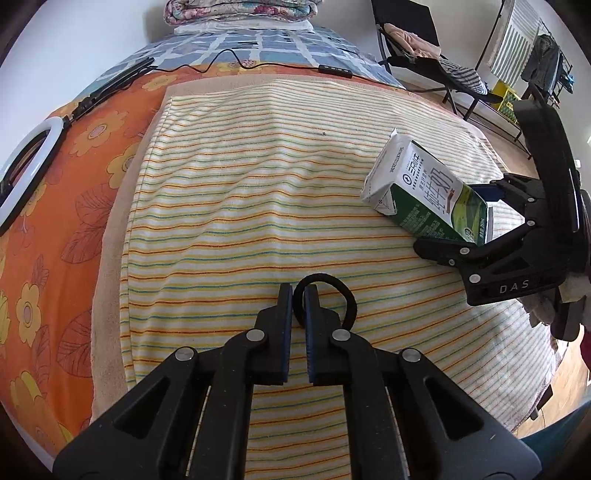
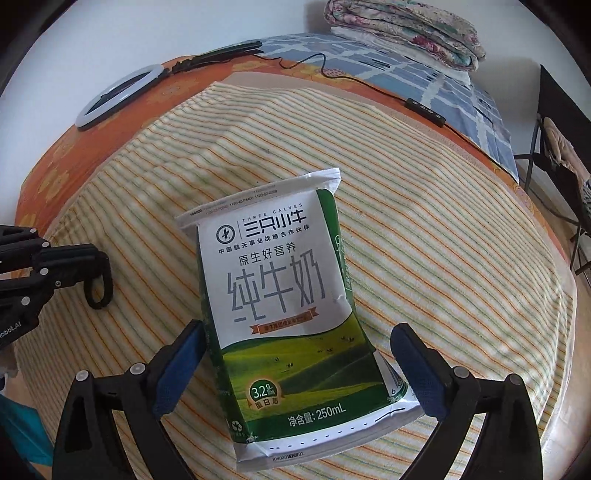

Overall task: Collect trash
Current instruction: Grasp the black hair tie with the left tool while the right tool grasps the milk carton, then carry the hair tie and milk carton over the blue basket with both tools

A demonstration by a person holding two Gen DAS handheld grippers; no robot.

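A green and white milk carton (image 2: 288, 314) lies on the striped towel (image 2: 443, 258), between the open fingers of my right gripper (image 2: 299, 354); the pads stand apart from its sides. In the left wrist view the carton (image 1: 424, 192) lies at the right with the right gripper (image 1: 461, 221) around it. My left gripper (image 1: 298, 299) is shut on a black hair tie (image 1: 332, 295), which loops out past the fingertips. It also shows in the right wrist view (image 2: 99, 284) at the left.
The towel (image 1: 258, 166) covers an orange flowered sheet (image 1: 55, 258). A white ring light (image 1: 26, 173) lies at the left, its black cable and remote (image 1: 334, 70) at the back. Folded quilts (image 2: 406, 29) are stacked beyond. A folding chair (image 1: 424, 62) stands at the right.
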